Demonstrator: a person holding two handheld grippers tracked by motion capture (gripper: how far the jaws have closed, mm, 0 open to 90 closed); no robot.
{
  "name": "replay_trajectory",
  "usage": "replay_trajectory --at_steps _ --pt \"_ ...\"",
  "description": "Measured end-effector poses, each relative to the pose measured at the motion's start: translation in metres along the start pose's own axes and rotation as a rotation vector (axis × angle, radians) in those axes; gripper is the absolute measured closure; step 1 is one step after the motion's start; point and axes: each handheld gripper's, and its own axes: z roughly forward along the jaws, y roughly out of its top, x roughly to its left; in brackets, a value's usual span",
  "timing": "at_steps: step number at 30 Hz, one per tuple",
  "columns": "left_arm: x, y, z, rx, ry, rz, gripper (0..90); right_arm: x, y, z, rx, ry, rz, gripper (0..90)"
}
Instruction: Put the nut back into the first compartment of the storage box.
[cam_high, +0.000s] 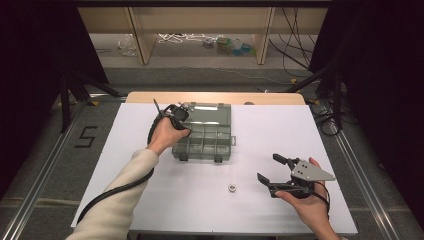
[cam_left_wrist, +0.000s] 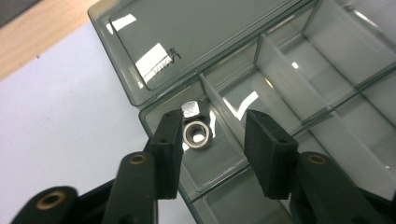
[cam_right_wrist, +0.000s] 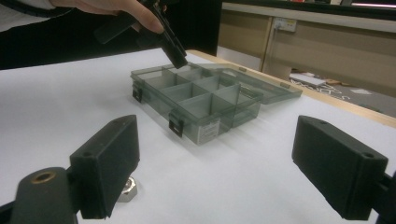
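Jaws of our left gripper (cam_left_wrist: 212, 135) parted, nut (cam_left_wrist: 196, 134) dropped in organizer box (cam_left_wrist: 187, 42) corner compartment. Right gripper (cam_right_wrist: 215, 163) spread wide, empty. Second nut (cam_high: 232, 188) near box: small, hard, slippery; grip across flats.

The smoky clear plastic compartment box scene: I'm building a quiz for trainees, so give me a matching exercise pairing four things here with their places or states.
Things:
1. smoky clear plastic compartment box
2. silver metal nut in the box
3. silver metal nut on the table
4. right gripper

Places or states:
A. lies on the white table, near the front
B. lid swung open
C. jaws wide apart, nothing between them
D. rests in a corner compartment, below the left gripper

Pairs: 1-B, 2-D, 3-A, 4-C
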Motion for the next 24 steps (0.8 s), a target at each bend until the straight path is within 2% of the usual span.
replay_trajectory --at_steps 4,5,7,12,13,17,18,20,24 --pt "-0.008 -0.001 -0.009 -0.033 -0.008 0.021 47.8 0.0 0.0 0.0 0.0 0.0 0.0 15.8" --pt "-0.01 -0.001 -0.012 -0.045 -0.022 0.022 45.6 -0.001 0.0 0.001 -0.013 -0.005 -0.02 15.8" --pt "-0.016 -0.003 -0.018 -0.076 -0.026 0.026 41.9 0.0 0.0 0.0 -0.004 0.004 0.003 15.8" --pt "-0.033 -0.009 -0.032 -0.111 -0.053 0.065 30.8 0.0 0.0 0.0 -0.002 0.004 0.003 15.8" --pt "-0.036 -0.01 -0.034 -0.118 -0.067 0.071 28.7 -0.001 0.0 0.001 -0.016 -0.001 -0.017 15.8" --pt "-0.048 -0.015 -0.042 -0.114 -0.105 0.106 24.1 -0.001 0.001 0.001 -0.023 0.001 -0.022 15.8" --pt "-0.05 -0.016 -0.044 -0.113 -0.105 0.138 23.7 -0.001 0.0 0.001 -0.023 0.001 -0.023 15.8" --pt "-0.058 -0.019 -0.046 -0.097 -0.145 0.151 22.5 -0.001 0.0 0.002 -0.022 0.001 -0.022 15.8" --pt "-0.076 -0.023 -0.05 -0.118 -0.194 0.187 21.7 -0.001 0.001 0.001 -0.024 0.004 -0.023 15.8"
